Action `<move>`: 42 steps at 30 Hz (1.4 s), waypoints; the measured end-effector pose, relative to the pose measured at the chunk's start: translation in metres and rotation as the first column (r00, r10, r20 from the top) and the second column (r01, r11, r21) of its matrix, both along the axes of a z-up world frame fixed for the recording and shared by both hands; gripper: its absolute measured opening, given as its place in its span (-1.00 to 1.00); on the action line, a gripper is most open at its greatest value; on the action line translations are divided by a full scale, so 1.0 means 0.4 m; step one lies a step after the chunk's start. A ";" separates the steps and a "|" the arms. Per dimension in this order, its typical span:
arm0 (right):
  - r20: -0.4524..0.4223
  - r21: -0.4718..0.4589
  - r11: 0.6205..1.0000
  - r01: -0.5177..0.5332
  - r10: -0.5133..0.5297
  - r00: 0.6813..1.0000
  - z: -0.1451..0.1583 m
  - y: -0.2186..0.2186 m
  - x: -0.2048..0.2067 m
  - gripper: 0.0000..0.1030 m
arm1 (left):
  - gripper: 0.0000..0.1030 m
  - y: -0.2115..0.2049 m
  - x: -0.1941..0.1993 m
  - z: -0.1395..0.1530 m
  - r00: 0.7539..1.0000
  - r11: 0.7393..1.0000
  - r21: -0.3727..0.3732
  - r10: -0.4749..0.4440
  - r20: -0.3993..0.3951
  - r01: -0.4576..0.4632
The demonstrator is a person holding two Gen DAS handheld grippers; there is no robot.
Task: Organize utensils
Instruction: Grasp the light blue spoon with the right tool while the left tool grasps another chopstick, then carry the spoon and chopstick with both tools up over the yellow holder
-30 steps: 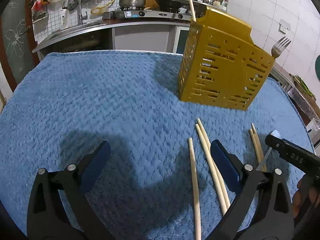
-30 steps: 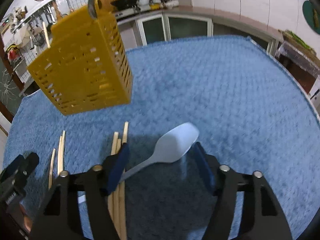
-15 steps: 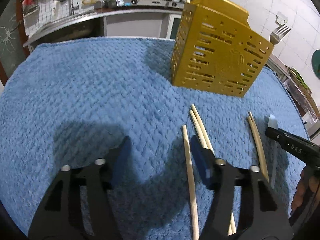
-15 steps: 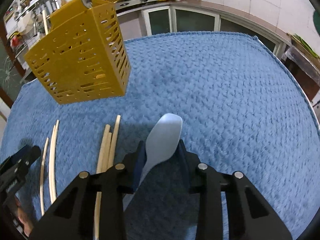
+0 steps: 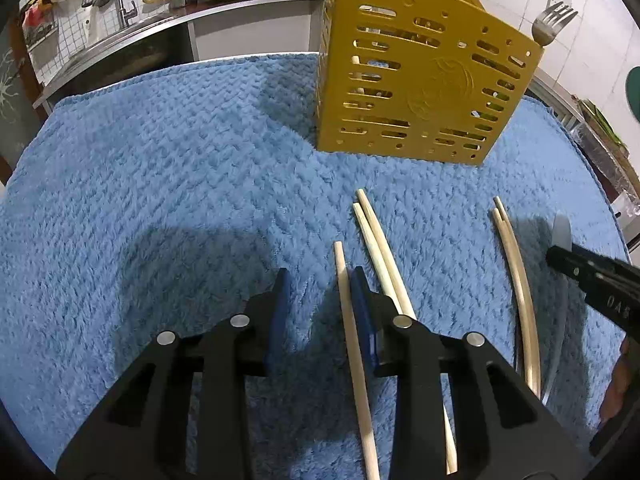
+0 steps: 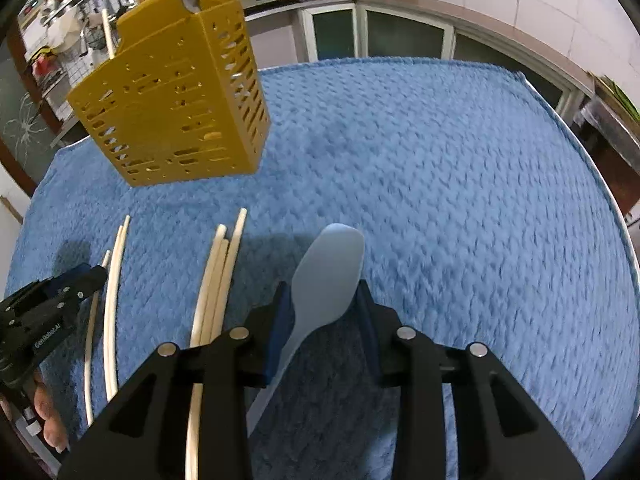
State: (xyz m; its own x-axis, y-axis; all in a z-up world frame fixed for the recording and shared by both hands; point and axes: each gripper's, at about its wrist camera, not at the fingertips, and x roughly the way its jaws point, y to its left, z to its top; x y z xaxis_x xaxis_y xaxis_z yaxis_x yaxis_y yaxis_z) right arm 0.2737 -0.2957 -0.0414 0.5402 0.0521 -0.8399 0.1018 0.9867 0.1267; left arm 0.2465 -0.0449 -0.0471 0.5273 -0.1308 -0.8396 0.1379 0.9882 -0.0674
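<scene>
A yellow slotted caddy stands on a blue towel, a fork poking out of it. The right gripper pinches a pale blue spoon by its bowl. The left gripper has been narrowing around one chopstick (pads not clearly pressing it). More chopsticks lie loose nearby.

The right gripper is clamping its jaws on a pale blue spoon lying on the blue towel. Chopsticks are lying just left; a yellow holder is standing beyond.
</scene>
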 end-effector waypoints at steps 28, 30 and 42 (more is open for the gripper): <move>0.233 -0.013 1.000 -0.019 0.021 0.972 0.063 -0.021 -0.044 -0.37 | -0.91 0.044 -0.010 0.073 0.990 0.996 -0.089 0.019 0.141 -0.007; 0.280 -0.023 1.000 -0.019 0.025 0.960 0.082 -0.021 -0.062 -0.37 | -0.91 0.050 -0.023 0.096 0.984 0.995 -0.099 0.021 0.178 -0.003; 0.503 -0.087 0.995 -0.049 0.086 0.860 0.180 0.002 -0.148 -0.37 | -0.93 0.077 -0.104 0.241 0.908 0.994 -0.109 0.020 0.418 0.028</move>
